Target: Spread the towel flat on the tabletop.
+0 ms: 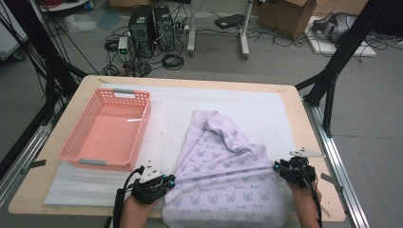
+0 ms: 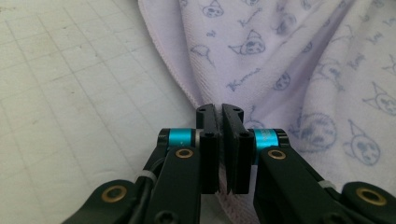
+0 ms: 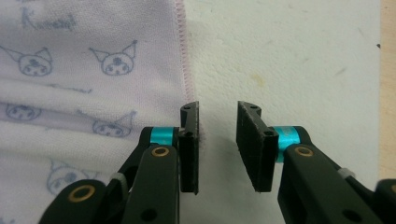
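Tools first: left tool (image 2: 219, 122) pinches the left hem of the lilac towel (image 1: 223, 175), which lies rumpled on the near right of the worktop (image 1: 304, 123). Right tool (image 3: 218, 140), half-open beside the right hem, should slide over it before clamping.

Bright even light, soft shadows — close views slightly soft, no glare

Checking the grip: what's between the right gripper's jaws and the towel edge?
Bare white mat, seen in the right gripper view: the right gripper stands open beside the towel hem.
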`<action>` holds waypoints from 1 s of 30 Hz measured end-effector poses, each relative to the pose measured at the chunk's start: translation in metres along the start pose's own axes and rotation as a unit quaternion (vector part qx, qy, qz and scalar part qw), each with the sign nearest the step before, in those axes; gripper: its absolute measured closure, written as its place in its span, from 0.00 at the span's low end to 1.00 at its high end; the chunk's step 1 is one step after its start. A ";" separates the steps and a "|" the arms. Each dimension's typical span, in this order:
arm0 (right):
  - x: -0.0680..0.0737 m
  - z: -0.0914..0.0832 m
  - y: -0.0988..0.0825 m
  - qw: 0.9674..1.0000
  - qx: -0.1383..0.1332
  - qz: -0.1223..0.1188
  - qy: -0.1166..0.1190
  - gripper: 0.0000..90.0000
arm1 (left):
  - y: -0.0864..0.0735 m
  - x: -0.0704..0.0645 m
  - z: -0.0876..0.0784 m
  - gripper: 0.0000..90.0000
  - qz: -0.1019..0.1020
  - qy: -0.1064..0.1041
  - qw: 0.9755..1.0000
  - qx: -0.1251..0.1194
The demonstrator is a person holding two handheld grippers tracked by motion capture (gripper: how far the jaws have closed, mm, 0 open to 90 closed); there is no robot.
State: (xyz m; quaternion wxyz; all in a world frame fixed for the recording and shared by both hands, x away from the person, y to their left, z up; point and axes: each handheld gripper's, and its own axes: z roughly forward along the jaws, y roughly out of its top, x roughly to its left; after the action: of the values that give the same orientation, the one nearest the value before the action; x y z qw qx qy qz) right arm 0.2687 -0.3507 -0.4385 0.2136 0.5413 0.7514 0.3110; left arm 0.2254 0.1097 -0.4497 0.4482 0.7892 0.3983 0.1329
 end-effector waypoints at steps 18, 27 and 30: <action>0.008 -0.010 -0.015 0.998 -0.003 -0.020 0.065 0.97 | 0.023 0.005 0.035 0.94 0.000 -0.006 1.000 0.023; 0.007 -0.030 -0.031 0.993 0.008 -0.031 0.110 0.97 | 0.003 0.001 -0.003 0.95 -0.007 -0.001 1.000 0.020; 0.022 -0.025 -0.028 0.990 0.015 -0.062 0.125 0.97 | 0.000 0.001 -0.015 0.94 -0.004 0.004 1.000 0.020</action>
State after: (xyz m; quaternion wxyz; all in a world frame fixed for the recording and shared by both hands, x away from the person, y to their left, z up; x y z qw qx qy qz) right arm 0.2257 -0.3417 -0.4397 0.1283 0.4536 0.8090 0.3512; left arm 0.2175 0.1193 -0.4417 0.4310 0.7959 0.4060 0.1262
